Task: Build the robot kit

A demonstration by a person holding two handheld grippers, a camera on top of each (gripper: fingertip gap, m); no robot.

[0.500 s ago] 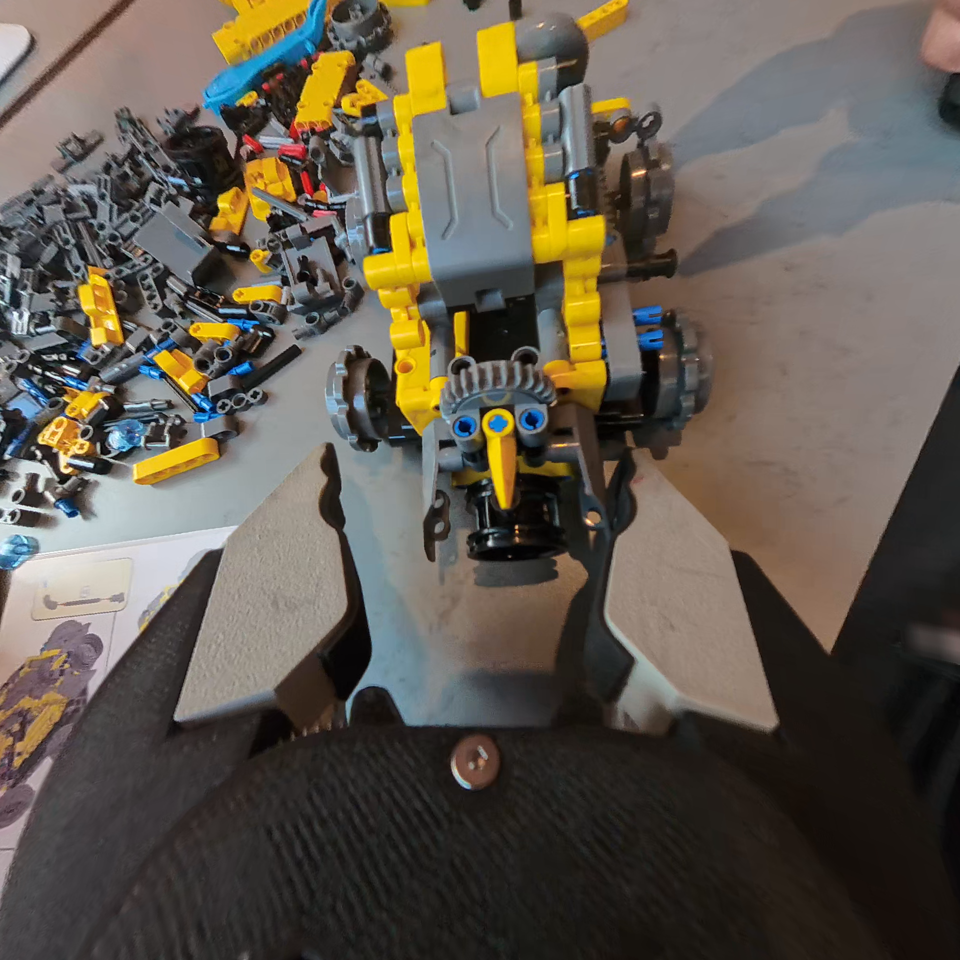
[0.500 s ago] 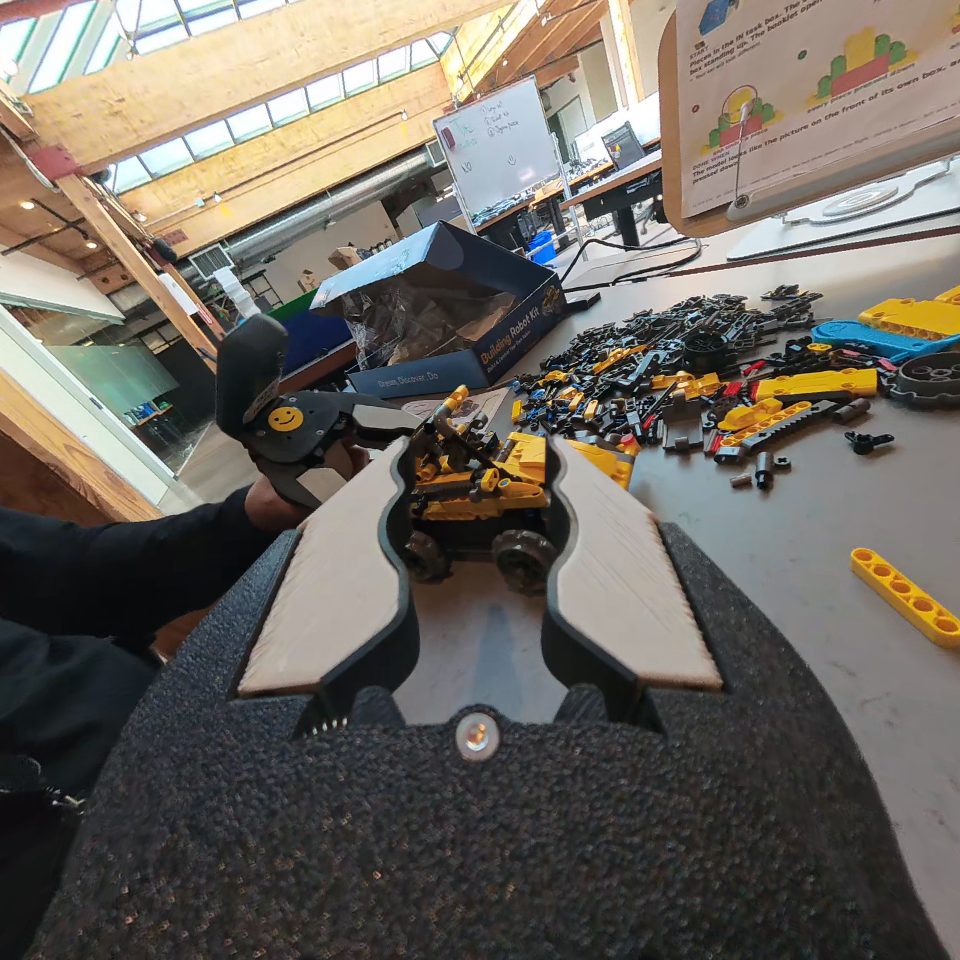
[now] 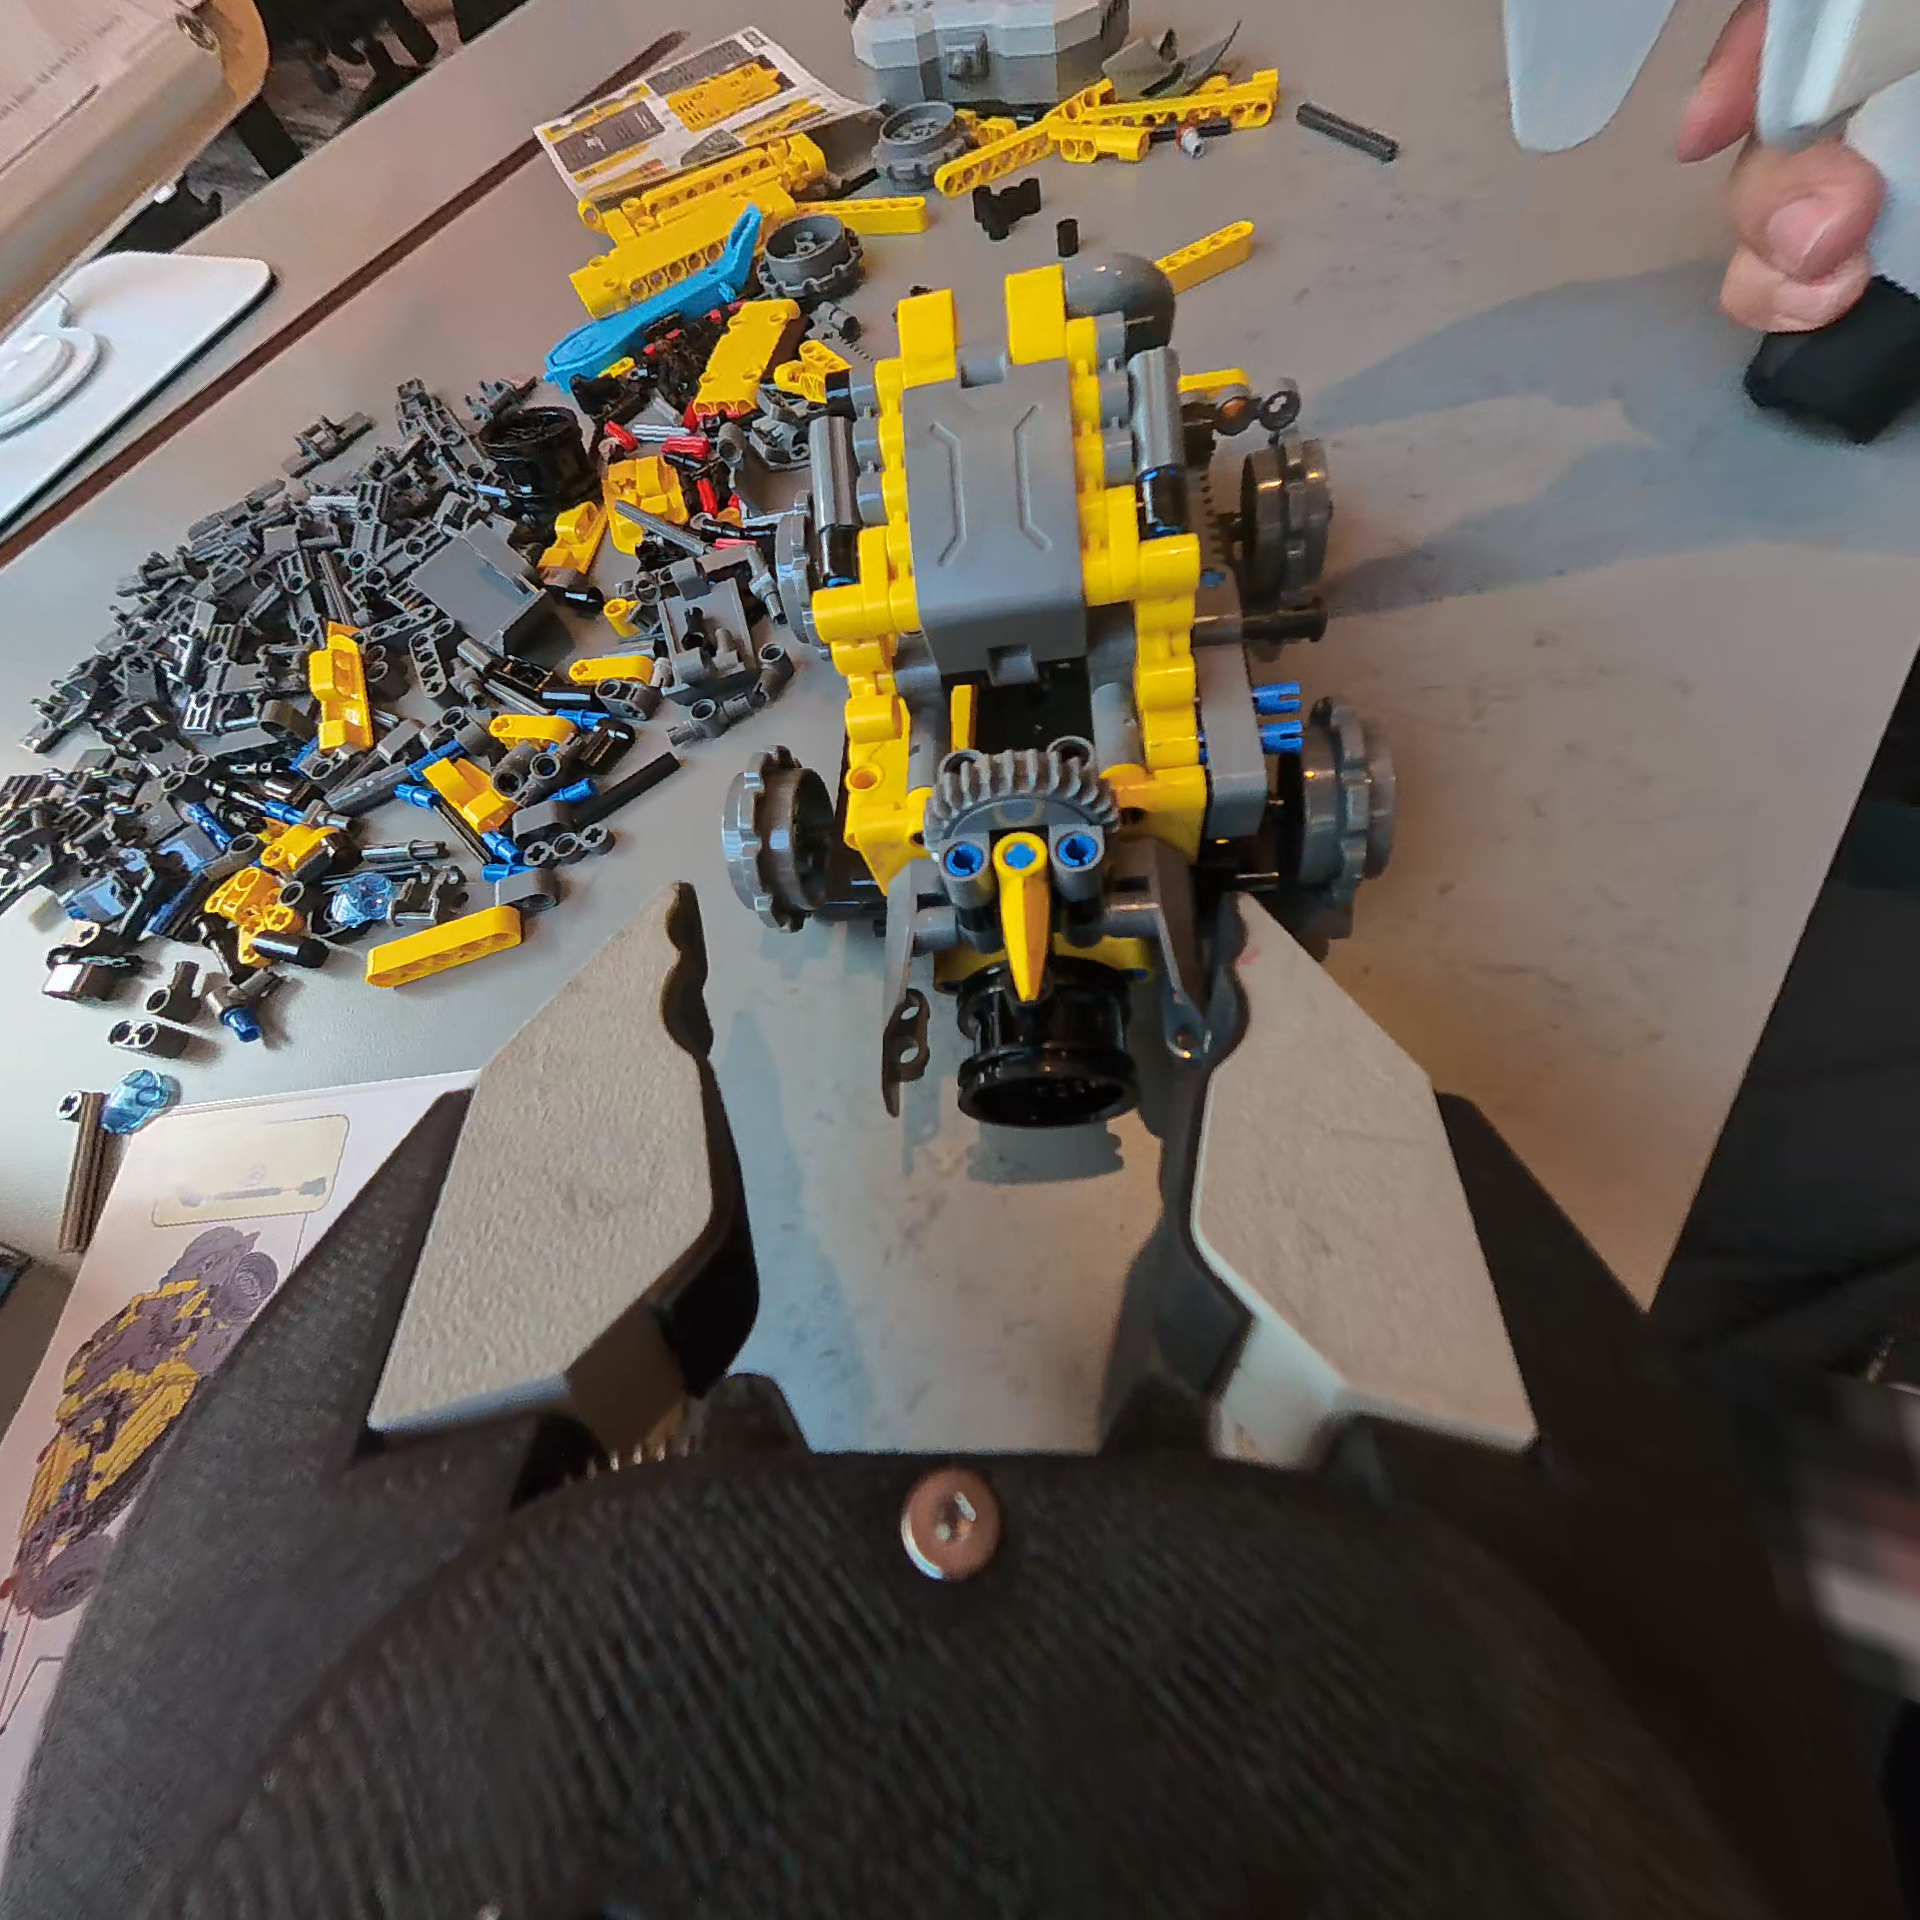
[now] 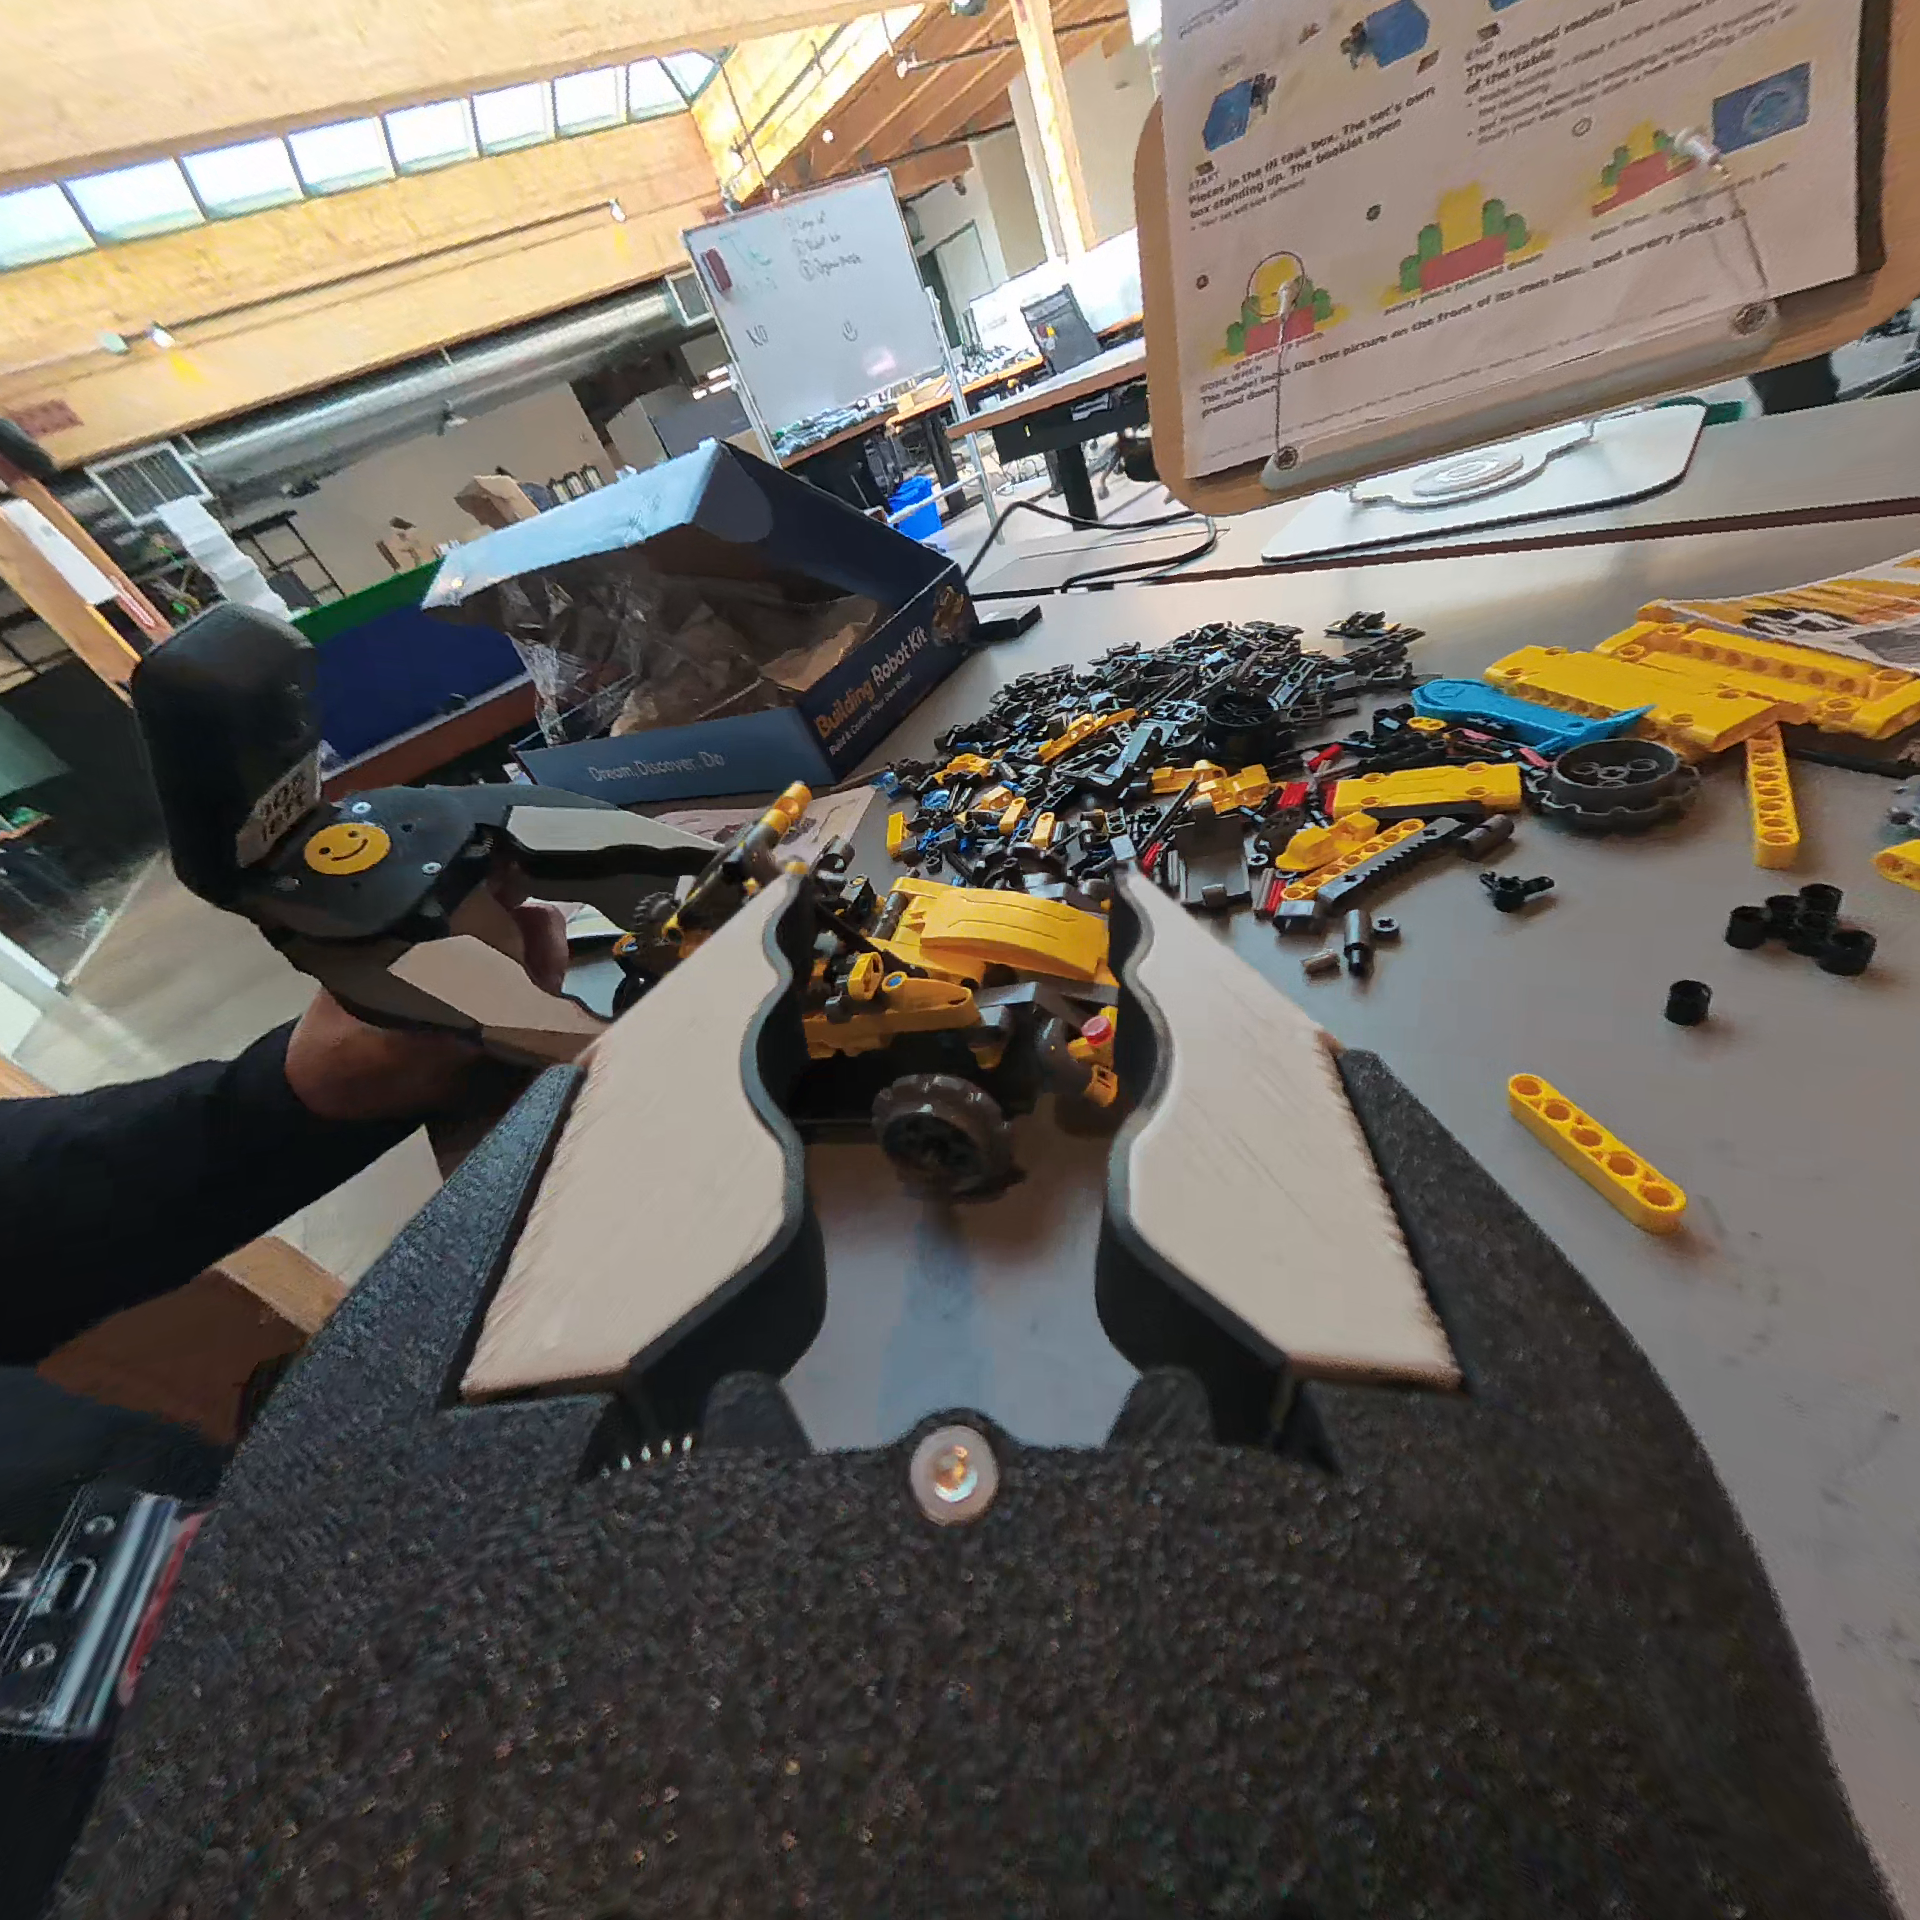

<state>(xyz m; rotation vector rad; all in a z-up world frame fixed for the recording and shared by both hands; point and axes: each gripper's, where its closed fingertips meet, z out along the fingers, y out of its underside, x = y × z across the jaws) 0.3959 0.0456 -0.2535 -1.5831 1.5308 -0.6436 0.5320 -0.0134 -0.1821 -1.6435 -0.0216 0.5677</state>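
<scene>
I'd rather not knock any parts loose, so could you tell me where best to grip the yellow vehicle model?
Probably grip the yellow vehicle model across its yellow side beams, coming from above with jaws either side of the grey top panel. Those flanks look flat and parallel; the wheels, gear and pins protrude.

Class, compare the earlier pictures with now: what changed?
The right gripper has moved closer to the yellow model vehicle, its jaws slightly wider. The left gripper has tipped, showing more far table. Nothing was grasped or let go. Both grippers stayed open; vehicle and loose parts stayed put.
</scene>
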